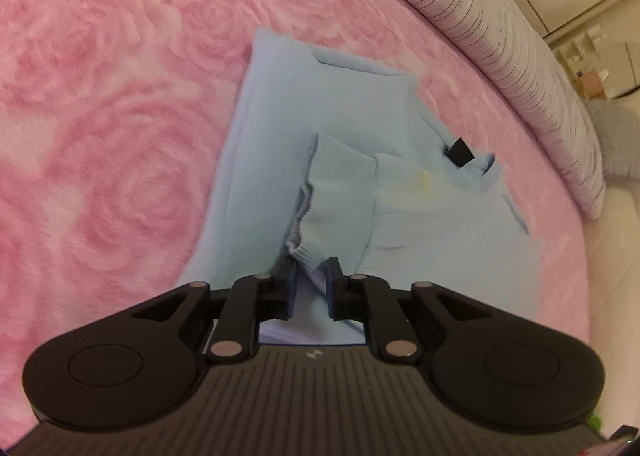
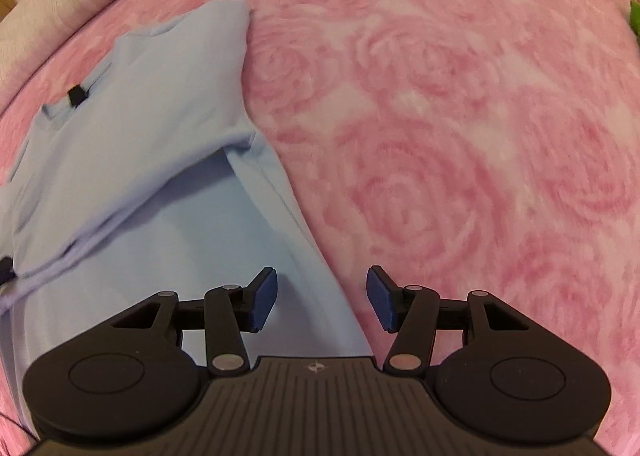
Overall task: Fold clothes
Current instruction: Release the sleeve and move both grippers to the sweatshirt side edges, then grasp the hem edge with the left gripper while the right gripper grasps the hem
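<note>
A light blue sweater lies on the pink rose-patterned blanket, with a black tag at its collar. One sleeve is folded over the body, and its ribbed cuff runs up into my left gripper, whose pads stand close together with the fabric pinched between them. In the right wrist view the sweater spreads out to the left. My right gripper hangs open over its side edge, the left finger above blue cloth and the right finger above the blanket, with nothing gripped.
A grey striped cushion curves along the bed's far edge, with pale floor and furniture beyond it. A small green object shows at the right border. Bare pink blanket lies to the sweater's right in the right wrist view.
</note>
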`<state>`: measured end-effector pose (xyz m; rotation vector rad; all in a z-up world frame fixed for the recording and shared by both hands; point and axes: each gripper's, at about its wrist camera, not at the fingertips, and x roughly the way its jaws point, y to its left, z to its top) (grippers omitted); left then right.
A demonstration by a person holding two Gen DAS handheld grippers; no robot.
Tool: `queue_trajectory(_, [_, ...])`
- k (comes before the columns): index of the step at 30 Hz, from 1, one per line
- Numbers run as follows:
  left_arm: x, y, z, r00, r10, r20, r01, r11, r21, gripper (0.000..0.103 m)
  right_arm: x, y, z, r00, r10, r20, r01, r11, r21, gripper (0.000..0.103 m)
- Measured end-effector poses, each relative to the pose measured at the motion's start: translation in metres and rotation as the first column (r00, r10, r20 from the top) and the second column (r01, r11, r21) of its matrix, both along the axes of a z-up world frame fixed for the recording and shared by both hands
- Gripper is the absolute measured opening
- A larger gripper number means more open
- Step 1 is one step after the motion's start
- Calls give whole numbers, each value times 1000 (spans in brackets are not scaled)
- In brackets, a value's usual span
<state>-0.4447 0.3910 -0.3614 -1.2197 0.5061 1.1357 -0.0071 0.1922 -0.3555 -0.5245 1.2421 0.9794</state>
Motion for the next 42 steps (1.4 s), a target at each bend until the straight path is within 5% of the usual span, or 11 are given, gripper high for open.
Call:
queue_trajectory(3, [-13,-17,16,996,-56,-73,55,998,-6,20,-2,-17,4,1000,28,0,-28,999,-19,54])
queue_trajectory(9, [-69,-89,30,987,-113,-114,95,984,-152,37,1,-79,6,998,-27,-65,21,996,-86,54])
queue_trajectory(16, [-122,-183,7,998,30,59,-12,959,-284,45,-1,-130,4,974,-138,-182,130,990,-53,54])
queue_trajectory(21, [-121,-208,-6,994,52,99,-30,977,-210,41,-7,-136,3,974,-93,-205,95,995,-2,51])
queue_trajectory(24, [-123,-217,-10,991,48,122,-28,986,-163,10,-8,-146,0,979,-38,-199,43,999,22,32])
queue_trajectory(29, [-117,-239,2,993,47,105,-42,998,-50,10,4,-167,-2,973,22,-228,-1,996,93,19])
queue_trajectory(34, [-117,-253,-7,979,97,179,-91,995,-37,36,13,-179,-4,958,47,-283,2,985,171,43])
queue_trajectory(36, [-116,-254,-12,973,111,200,-108,994,-29,35,12,-176,-9,952,56,-301,3,982,191,42])
queue_trajectory(37, [-115,-252,-16,970,121,212,-116,993,-32,26,11,-173,-12,951,52,-304,7,982,187,40])
queue_trajectory(39, [-113,-249,-21,967,119,224,-113,993,-40,5,9,-167,-18,950,43,-309,14,984,180,10])
queue_trajectory(42, [-114,-250,-15,977,50,207,-52,999,5,2,5,-167,-15,956,37,-292,16,984,178,7])
